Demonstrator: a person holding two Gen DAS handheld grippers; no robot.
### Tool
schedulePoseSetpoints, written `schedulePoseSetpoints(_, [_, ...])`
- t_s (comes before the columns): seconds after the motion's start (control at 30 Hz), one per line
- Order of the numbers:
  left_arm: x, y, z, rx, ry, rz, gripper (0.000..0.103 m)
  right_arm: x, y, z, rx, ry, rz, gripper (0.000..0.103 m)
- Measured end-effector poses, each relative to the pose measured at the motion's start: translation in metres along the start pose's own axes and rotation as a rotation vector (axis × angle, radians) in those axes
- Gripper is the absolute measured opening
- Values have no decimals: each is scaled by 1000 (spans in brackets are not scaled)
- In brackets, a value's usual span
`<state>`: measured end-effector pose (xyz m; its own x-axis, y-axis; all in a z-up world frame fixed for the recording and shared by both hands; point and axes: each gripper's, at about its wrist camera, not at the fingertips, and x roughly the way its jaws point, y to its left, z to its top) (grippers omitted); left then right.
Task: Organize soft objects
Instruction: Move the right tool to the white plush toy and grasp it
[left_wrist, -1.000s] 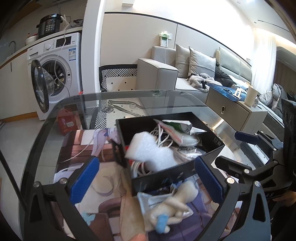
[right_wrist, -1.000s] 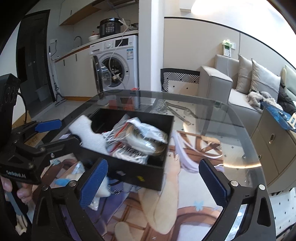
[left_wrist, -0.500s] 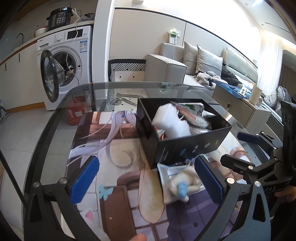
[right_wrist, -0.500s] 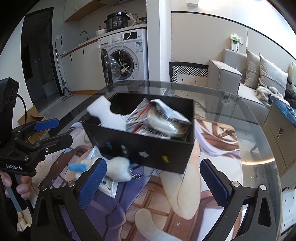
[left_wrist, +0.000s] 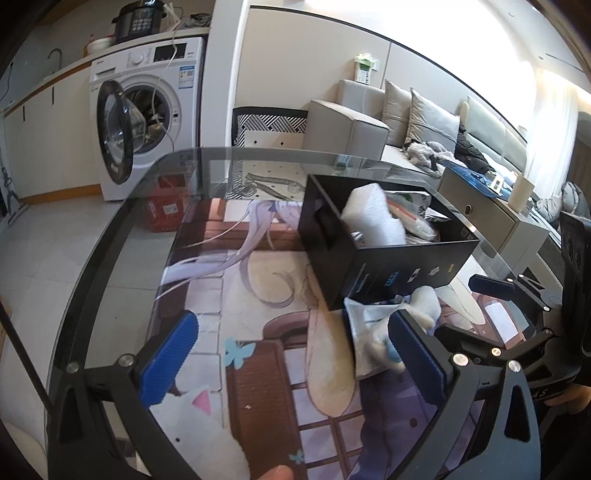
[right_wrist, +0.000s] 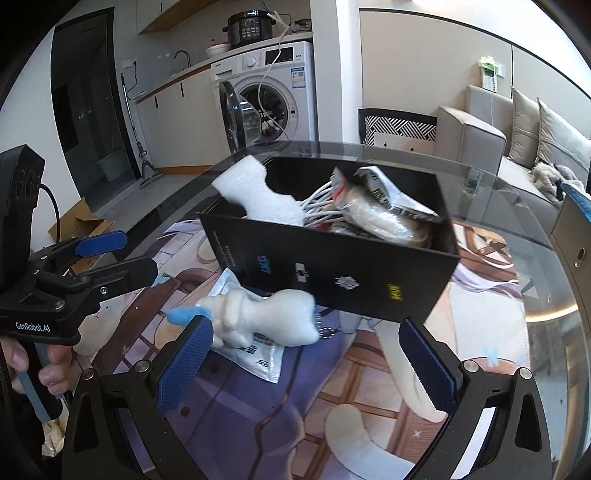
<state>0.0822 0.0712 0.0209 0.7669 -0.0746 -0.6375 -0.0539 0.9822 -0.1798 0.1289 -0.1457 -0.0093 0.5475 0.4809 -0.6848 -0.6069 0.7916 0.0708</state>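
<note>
A black box (right_wrist: 332, 273) (left_wrist: 391, 269) stands on the glass table, holding white foam (right_wrist: 255, 192) (left_wrist: 373, 218), white cables and plastic packets (right_wrist: 380, 210). A white plush toy with a blue tip (right_wrist: 258, 321) (left_wrist: 406, 325) lies on a clear plastic bag (right_wrist: 255, 354) in front of the box. My right gripper (right_wrist: 306, 365) is open, with the toy just beyond its left finger. My left gripper (left_wrist: 295, 358) is open and empty; the toy sits behind its right finger (left_wrist: 417, 358). Each gripper shows in the other's view.
The table carries a printed anime mat (left_wrist: 266, 369). A washing machine with its door open (left_wrist: 140, 122), a patterned chair (left_wrist: 269, 125) and a grey sofa (left_wrist: 388, 125) stand beyond the table. A cardboard box (right_wrist: 81, 225) lies on the floor at left.
Both grippers have drawn back and lowered toward the table's near side. The box and toy now sit to the right in the left view and nearer in the right view.
</note>
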Motion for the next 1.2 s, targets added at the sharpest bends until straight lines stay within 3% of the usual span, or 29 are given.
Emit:
schedulePoseSetpoints(0.5, [1, 7, 0, -16, 3, 0, 103, 33, -2, 8, 51, 86, 23, 102])
schedulePoseSetpoints(0.83, [5, 6, -2, -10, 10, 4, 103, 35, -5, 6, 67, 93, 65, 101])
schedulePoseSetpoints(1.2, [6, 5, -2, -8, 11, 2, 103, 38, -5, 8, 80, 109, 156, 81])
